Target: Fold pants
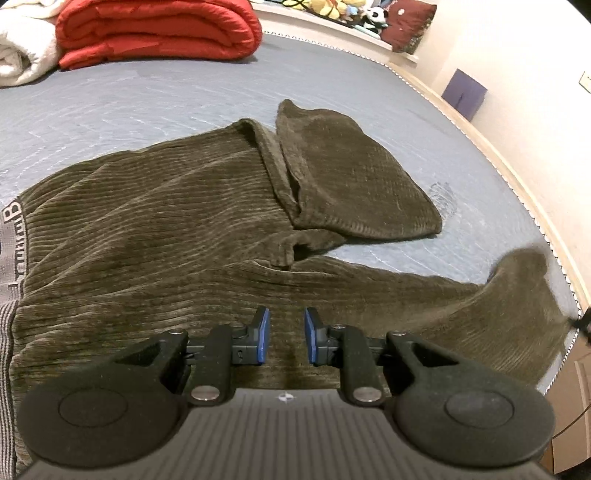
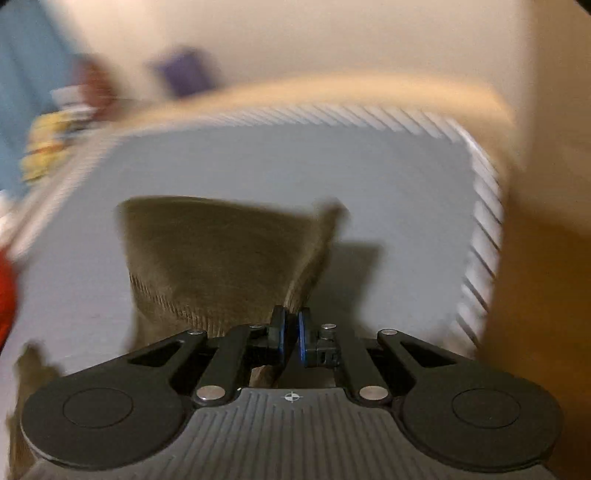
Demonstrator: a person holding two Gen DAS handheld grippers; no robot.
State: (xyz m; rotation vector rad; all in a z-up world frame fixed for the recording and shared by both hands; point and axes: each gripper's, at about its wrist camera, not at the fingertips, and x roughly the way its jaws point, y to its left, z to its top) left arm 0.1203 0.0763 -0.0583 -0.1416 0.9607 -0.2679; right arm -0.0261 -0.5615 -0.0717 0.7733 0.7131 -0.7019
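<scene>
Two claws over one pair of olive-brown ribbed pants [image 1: 155, 236], spread across a grey-blue bed [image 1: 155, 99]. Waistband [image 1: 9, 236] of grey elastic with lettering at the left edge of the left wrist view, legs running off to the right. One leg doubled back on itself, its folded end [image 1: 351, 177] lying flat on the bed. Other leg [image 1: 424, 295] stretched toward the bed's right edge, its far end lifted and blurred near the trim.

Left claw [image 1: 286, 338] poised just above the fabric near the seat, blue pads [image 1: 263, 334] parted by a narrow gap, nothing between them, only cloth underneath.

Right claw [image 2: 291, 338] closed, pads pinched tight on a ridge of the pants [image 2: 221, 251], gripped cloth rising as a thin fold from between the pads and fanning out to the left into a broad panel hanging above the bed [image 2: 258, 162]. Whole right wrist view smeared with motion blur; shadow of the lifted cloth cast on the bed to the right.

Folded red quilt [image 1: 155, 29] and white blanket [image 1: 22, 44] at the far left corner of the bed. Plush toys [image 1: 347, 11] along a ledge beyond. Purple box [image 1: 464, 92] against the cream wall [image 1: 524, 55] past the bed's edge.
</scene>
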